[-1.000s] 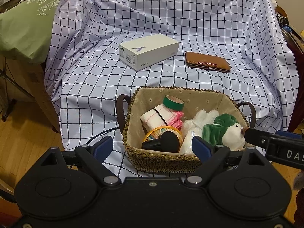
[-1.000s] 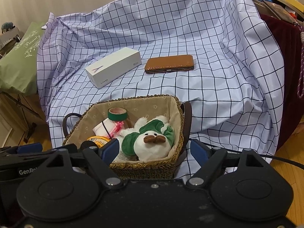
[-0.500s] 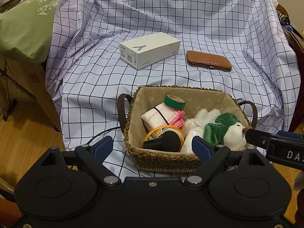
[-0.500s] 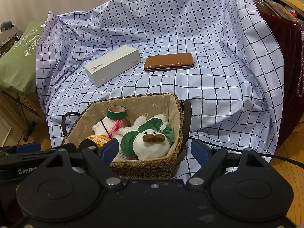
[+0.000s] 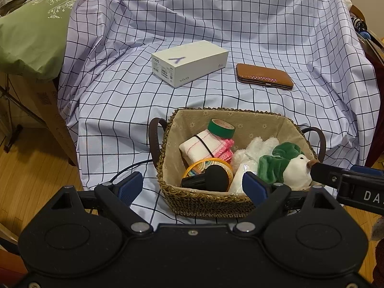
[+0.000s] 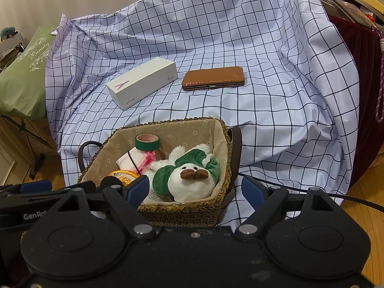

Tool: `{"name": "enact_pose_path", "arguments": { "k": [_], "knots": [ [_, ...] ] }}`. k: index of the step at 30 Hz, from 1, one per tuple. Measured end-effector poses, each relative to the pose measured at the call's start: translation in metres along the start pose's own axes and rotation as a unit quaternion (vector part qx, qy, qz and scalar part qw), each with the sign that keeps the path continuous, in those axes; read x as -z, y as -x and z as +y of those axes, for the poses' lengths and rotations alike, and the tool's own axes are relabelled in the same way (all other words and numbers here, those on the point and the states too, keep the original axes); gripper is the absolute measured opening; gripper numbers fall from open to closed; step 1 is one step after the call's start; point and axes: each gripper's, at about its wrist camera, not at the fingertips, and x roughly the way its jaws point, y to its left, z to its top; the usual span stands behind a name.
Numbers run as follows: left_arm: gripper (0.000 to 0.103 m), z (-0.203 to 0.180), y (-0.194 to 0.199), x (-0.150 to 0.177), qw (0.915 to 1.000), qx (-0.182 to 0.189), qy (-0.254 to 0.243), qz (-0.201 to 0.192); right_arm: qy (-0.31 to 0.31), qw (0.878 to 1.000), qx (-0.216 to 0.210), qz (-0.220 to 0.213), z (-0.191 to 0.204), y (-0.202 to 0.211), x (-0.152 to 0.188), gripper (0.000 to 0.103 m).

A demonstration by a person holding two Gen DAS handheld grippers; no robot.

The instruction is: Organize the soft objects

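Evidently poised to pick, the left gripper [image 5: 192,188] hangs before the basket [image 5: 206,202], fingers apart and empty. Inside, the cloth roll [image 5: 204,146] sits left, the plush [image 6: 189,177] right, below the right gripper [image 6: 195,190], likewise spread and empty.

Box [image 5: 189,62] left of wallet [image 5: 264,75] — basket [image 5: 204,201] before both

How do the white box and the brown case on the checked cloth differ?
The white box is tall and blocky, with printed lettering and a barcode label; the brown case is flat and thin, with rounded corners and a textured leather look. The box sits nearer the green cushion, the case on the far side of it. Both lie on the checked cloth behind the basket, apart from each other.
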Motion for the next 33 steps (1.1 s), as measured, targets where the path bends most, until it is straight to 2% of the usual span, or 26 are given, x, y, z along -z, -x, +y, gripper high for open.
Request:
{"name": "enact_pose_path", "arguments": {
  "k": [33],
  "knots": [
    [0.087,0.0004,-0.0004,0.0013,1.0,-0.001,0.001,0.003,0.0,1.0,-0.001,0.002,0.0006,-0.0012,0.003,0.085]
  ]
}}
